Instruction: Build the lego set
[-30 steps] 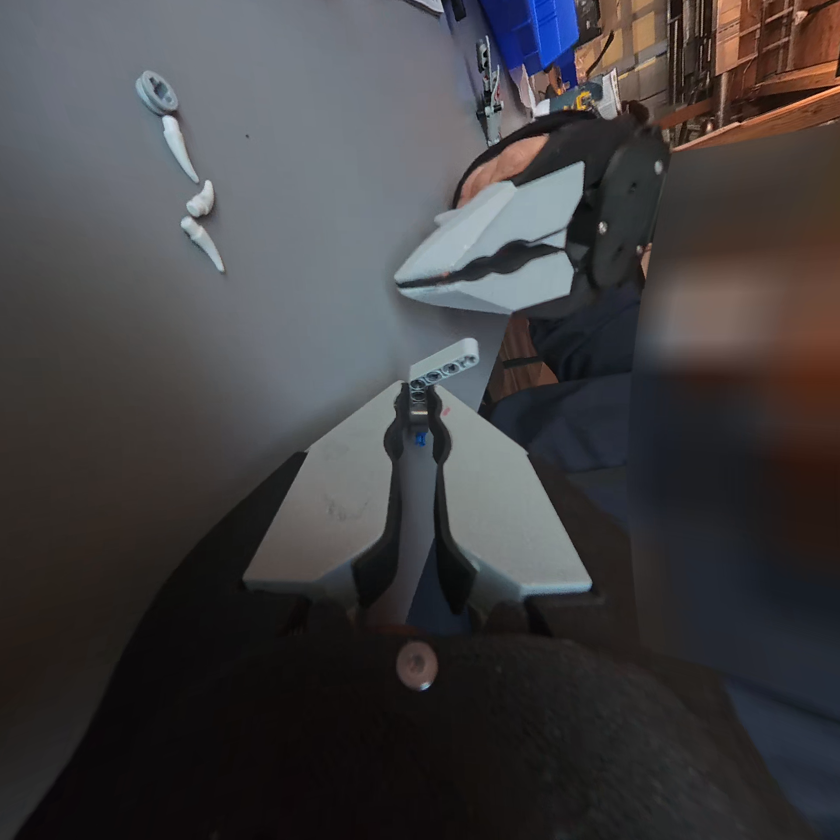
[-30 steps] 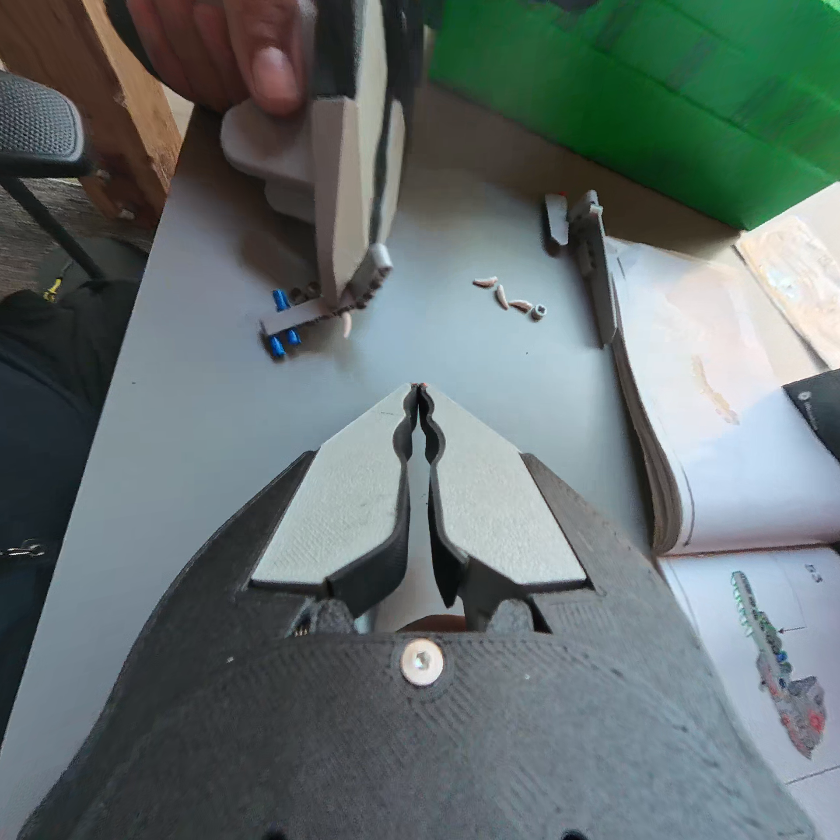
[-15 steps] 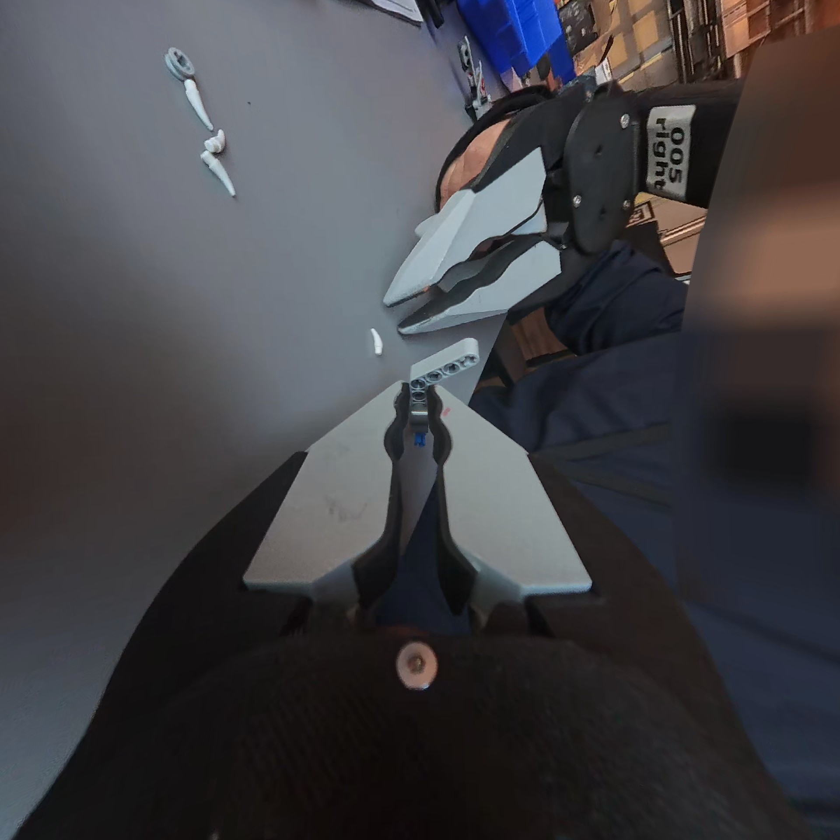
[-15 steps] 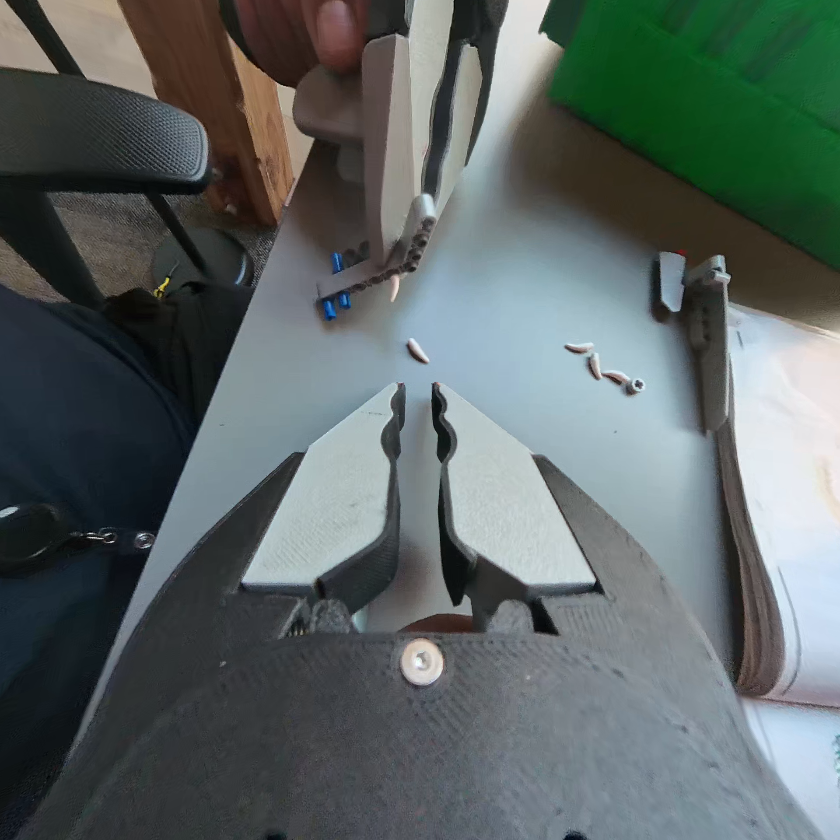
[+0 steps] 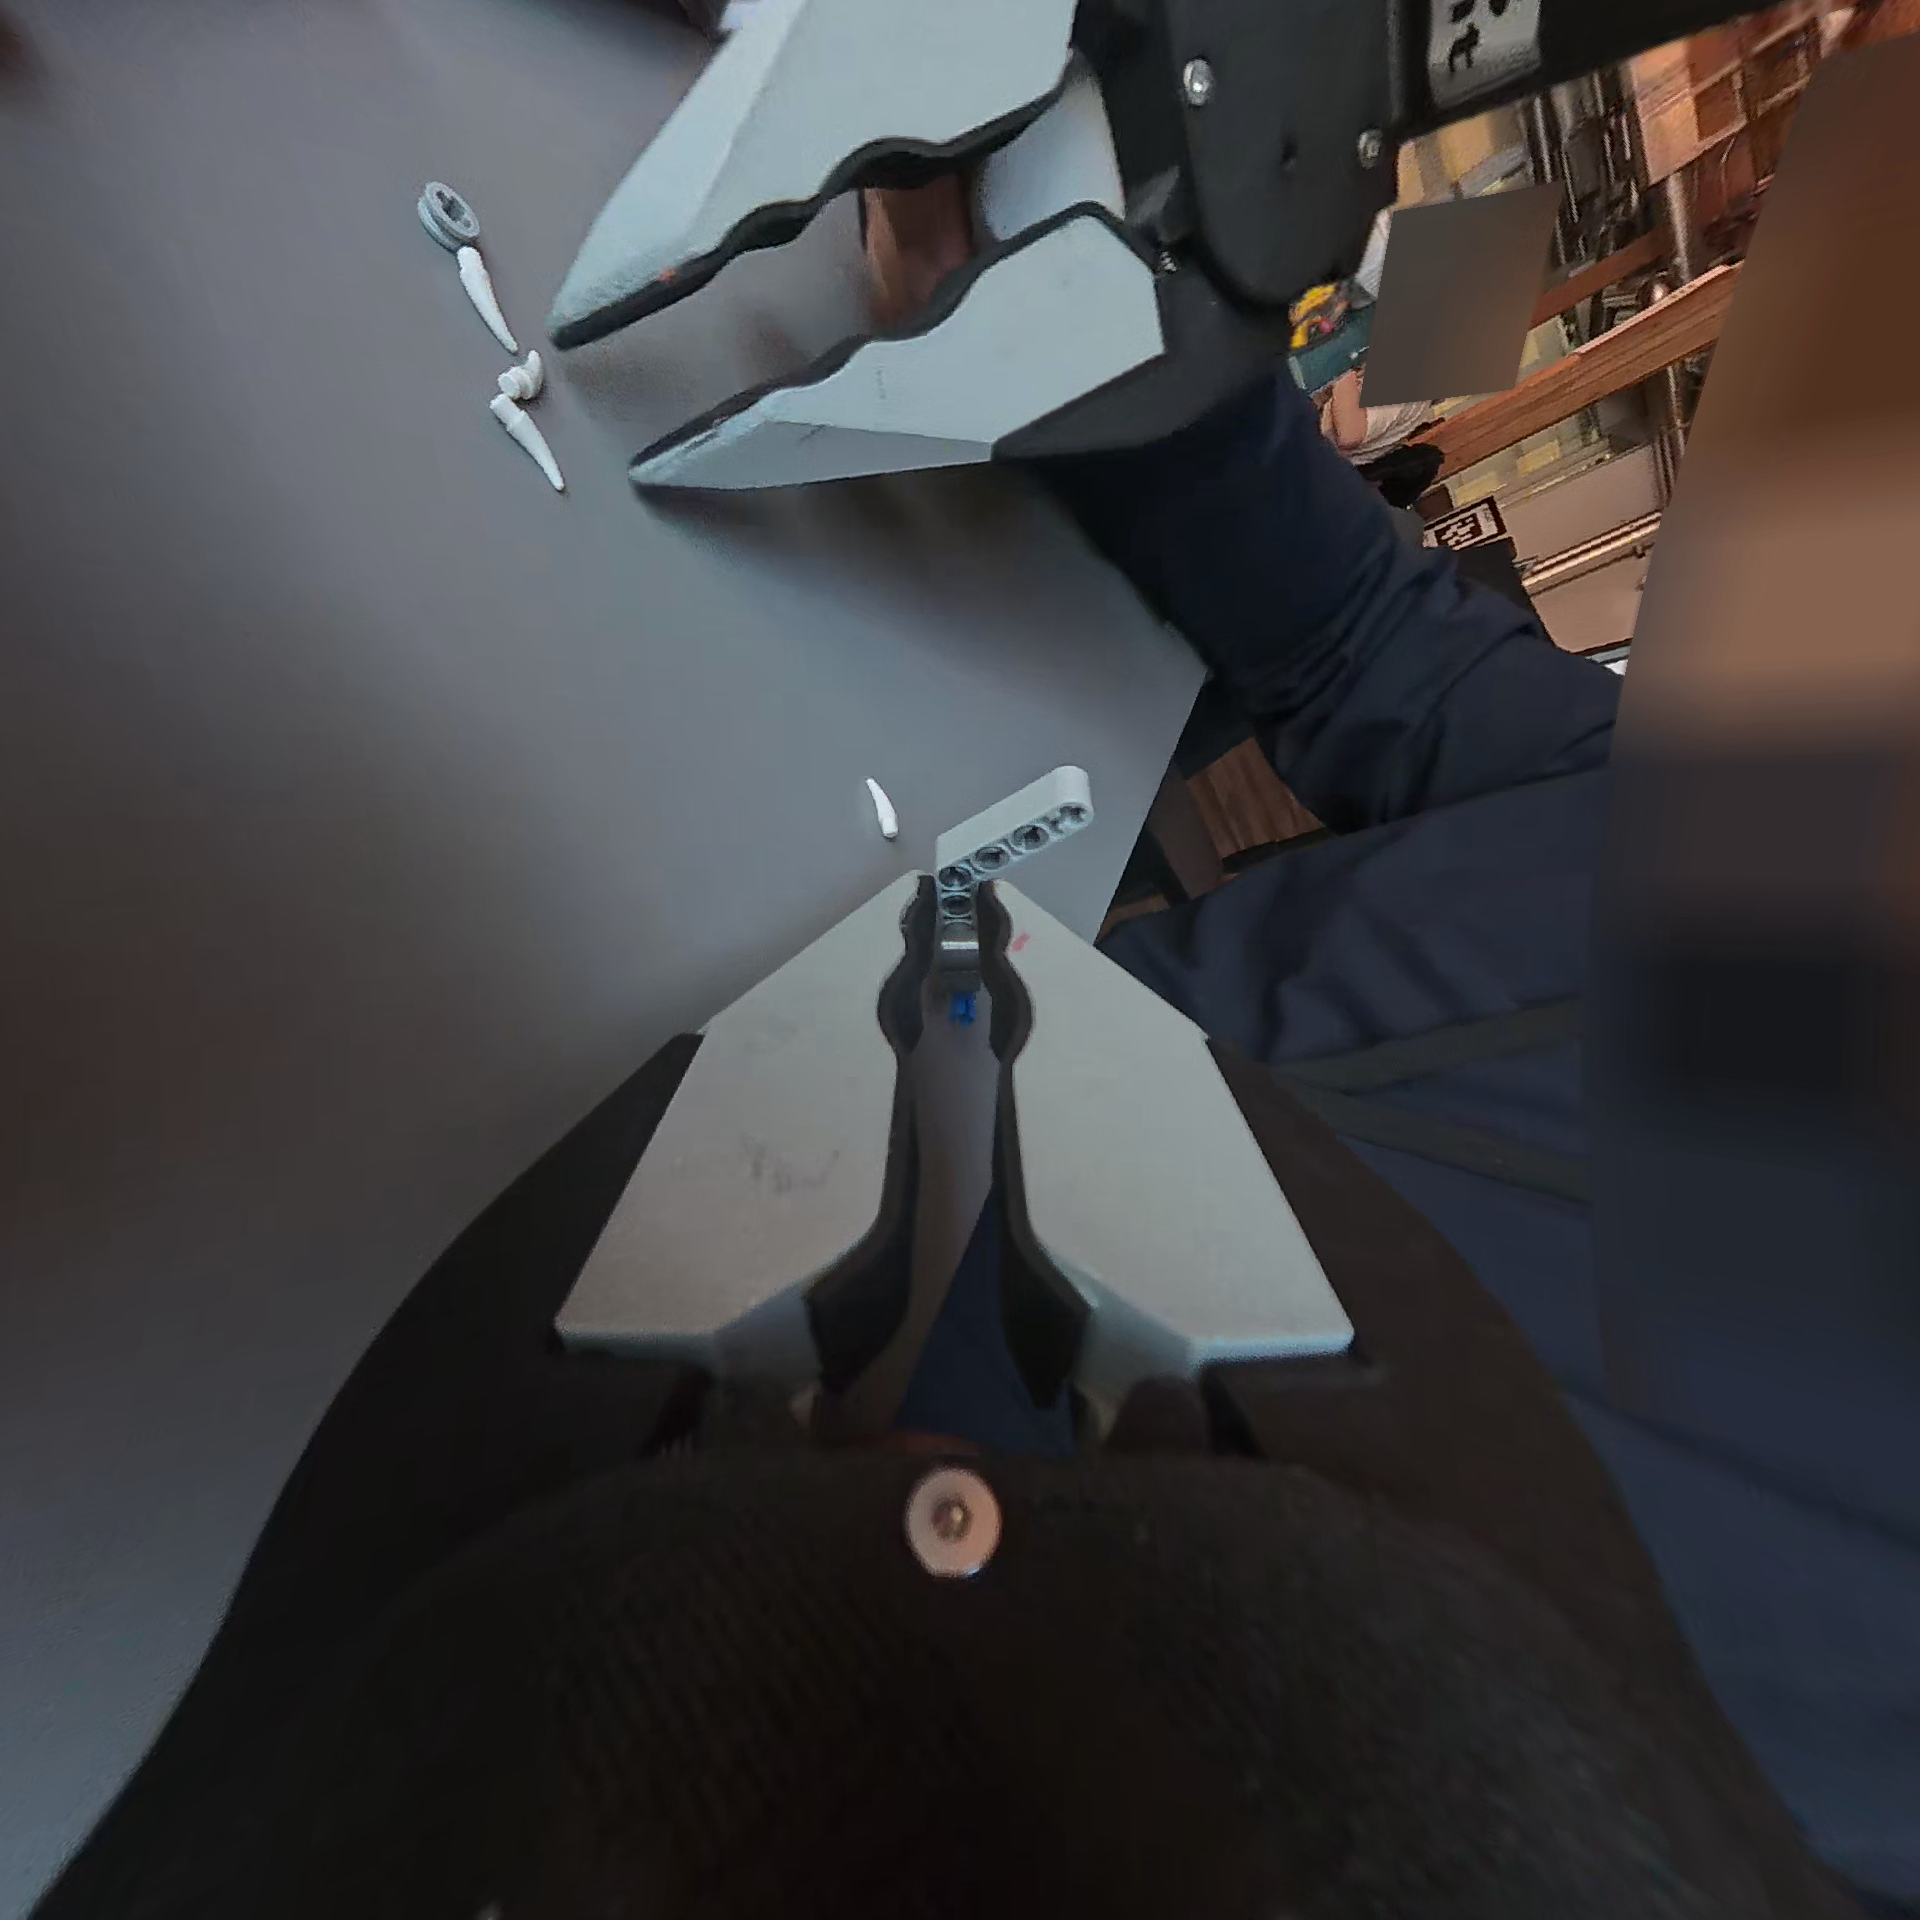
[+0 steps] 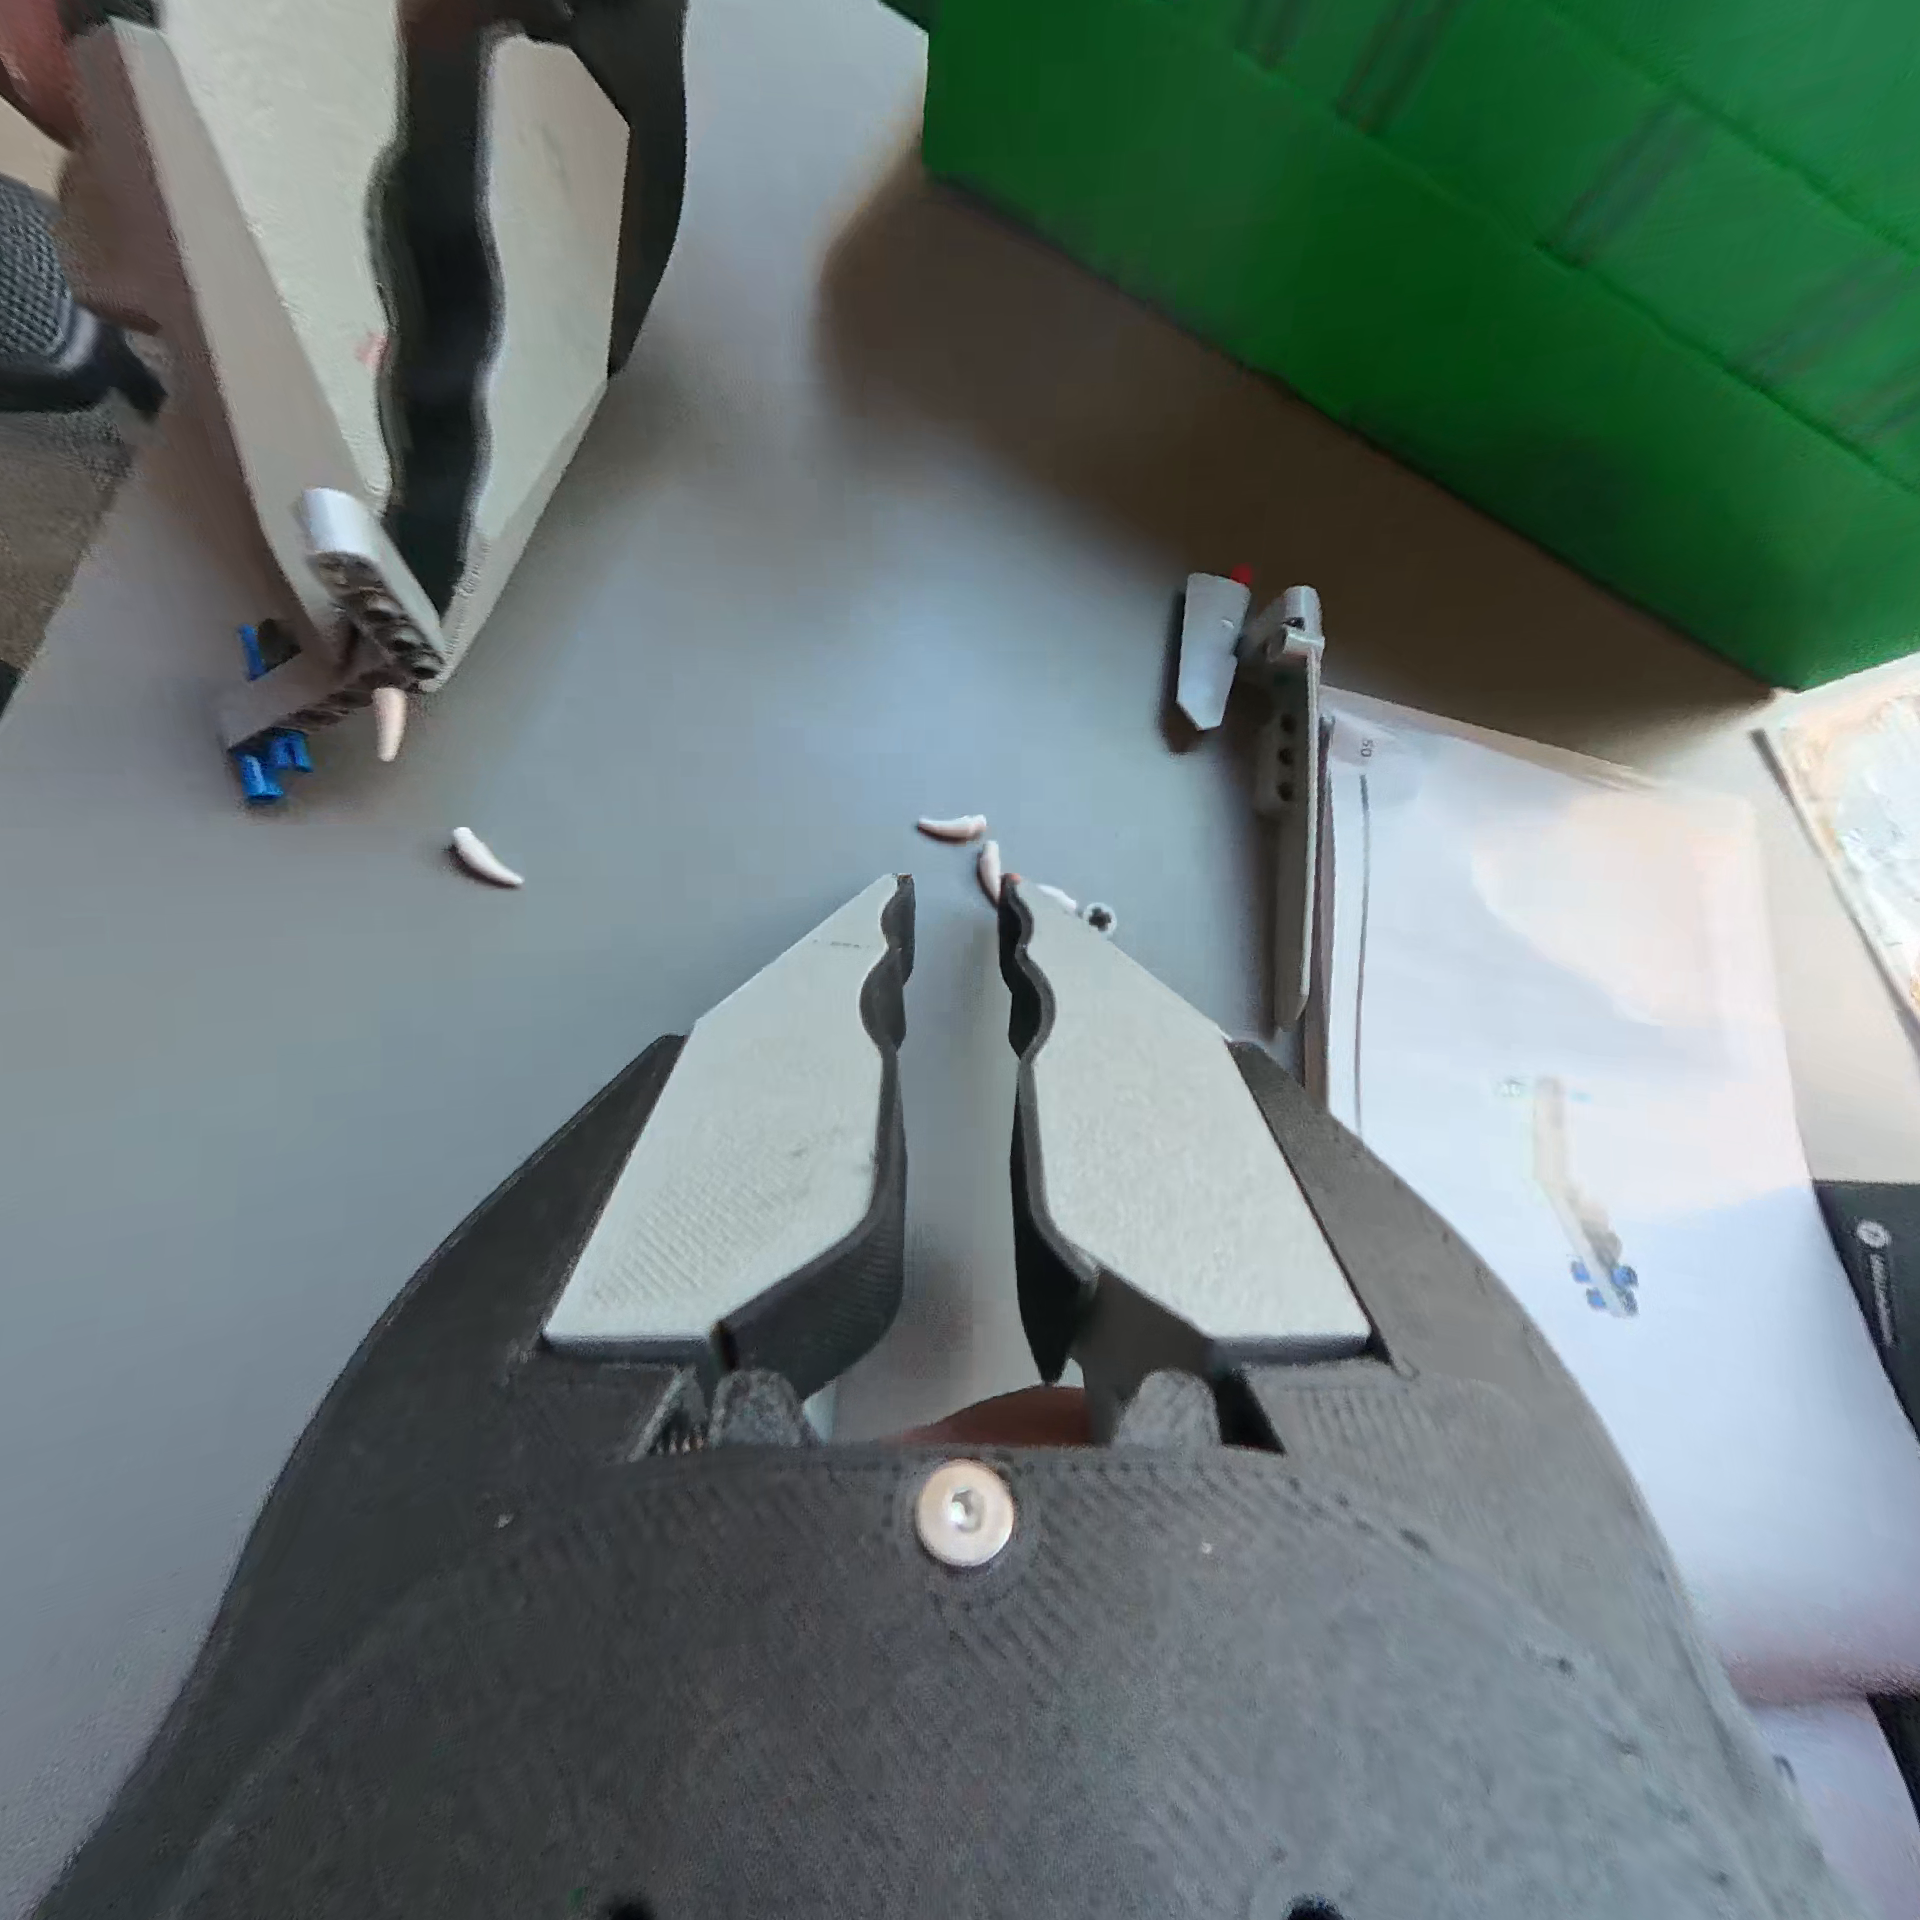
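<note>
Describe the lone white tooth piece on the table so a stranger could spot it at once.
Start at the grey table, in the stretch between the left gripper and the right gripper. A small curved white tooth lies there by itself. The other loose teeth cluster beside a small grey round piece; this one has nothing touching it.

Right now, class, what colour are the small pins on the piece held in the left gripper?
Blue pins, clearest in the right wrist view.

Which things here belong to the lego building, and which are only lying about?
For the job:
- grey beam with holes, held in the left tongs
- white teeth
- grey built piece
- instruction book

Lying about:
- green box
- black chair
</note>
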